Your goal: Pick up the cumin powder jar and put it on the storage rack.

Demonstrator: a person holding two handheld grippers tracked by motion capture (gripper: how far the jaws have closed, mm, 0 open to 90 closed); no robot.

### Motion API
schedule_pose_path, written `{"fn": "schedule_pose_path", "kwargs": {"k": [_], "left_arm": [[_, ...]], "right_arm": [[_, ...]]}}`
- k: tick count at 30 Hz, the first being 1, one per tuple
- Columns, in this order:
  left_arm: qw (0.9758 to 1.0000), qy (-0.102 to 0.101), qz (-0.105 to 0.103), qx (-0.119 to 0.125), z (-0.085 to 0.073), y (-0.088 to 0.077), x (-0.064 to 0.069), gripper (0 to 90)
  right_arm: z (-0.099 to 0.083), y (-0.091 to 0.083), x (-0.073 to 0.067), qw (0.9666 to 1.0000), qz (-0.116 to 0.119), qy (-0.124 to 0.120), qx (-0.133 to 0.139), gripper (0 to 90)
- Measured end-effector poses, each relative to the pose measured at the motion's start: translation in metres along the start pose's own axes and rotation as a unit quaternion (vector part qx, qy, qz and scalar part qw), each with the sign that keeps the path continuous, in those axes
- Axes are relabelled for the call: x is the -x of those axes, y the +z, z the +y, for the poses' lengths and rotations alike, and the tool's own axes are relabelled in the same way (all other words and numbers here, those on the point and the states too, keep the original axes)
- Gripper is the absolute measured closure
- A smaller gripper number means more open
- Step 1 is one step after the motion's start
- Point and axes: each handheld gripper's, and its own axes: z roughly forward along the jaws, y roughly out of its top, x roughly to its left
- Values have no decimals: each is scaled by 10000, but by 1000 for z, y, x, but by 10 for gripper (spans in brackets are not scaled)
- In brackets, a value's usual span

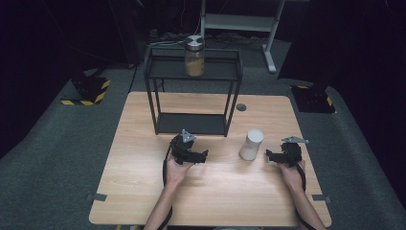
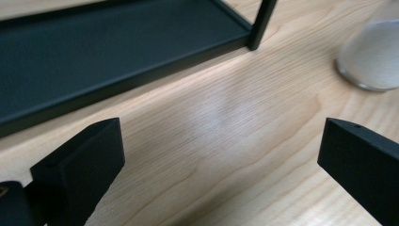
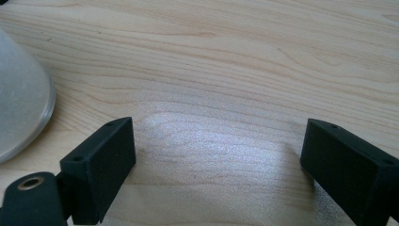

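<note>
Two claws are resting low over the counter, and you are holding both with their jaws spread and nothing between them. Your left claw is sitting just in front of the black rack, pointing toward the middle of the counter; your right claw is pointing leftward at the white cup.

The cup is standing upright between the two claws, nearer to your right one and apart from both. In the right gripper view the cup is lying off to the left of the jaws, beside them and not in the gap, with bare wood ahead of the claw. In the left gripper view the cup is appearing at the upper right, farther off, with the lower shelf of the rack at the upper left and bare wood ahead of that claw.

Judging from this arrangement, you are probably at the approach step, before any grasp. The next move is likely calling for you to swing the right claw sideways until the cup stands centred in the gap, then advance and close gently, since a light upright cup may be tipping under an off-centre push.

A lidded jar is standing on the upper shelf of the rack, well apart from both claws.
</note>
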Motion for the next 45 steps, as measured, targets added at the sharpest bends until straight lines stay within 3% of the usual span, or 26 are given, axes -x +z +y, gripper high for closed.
{"fn": "schedule_pose_path", "kwargs": {"k": [11,14,16,26,39,45], "left_arm": [[9995,-295,128,64,-16,11,-6,12],[9989,-458,113,35,-19,13,-10,11],[9989,-434,116,102,-21,12,-9,15],[9984,-477,211,-210,-12,19,-6,14],[9979,-179,491,-384,-5,24,9,18],[9980,-218,464,-358,-6,23,7,19]], "right_arm": [[0,0,-1,10000,-10,4,-4,103],[0,0,-1,10000,-12,4,-2,103],[0,0,-1,10000,-14,4,-2,104],[0,0,-1,10000,-12,1,2,105],[0,0,-1,10000,-26,-1,-1,105],[0,0,-1,10000,-29,-1,-1,105]]}}
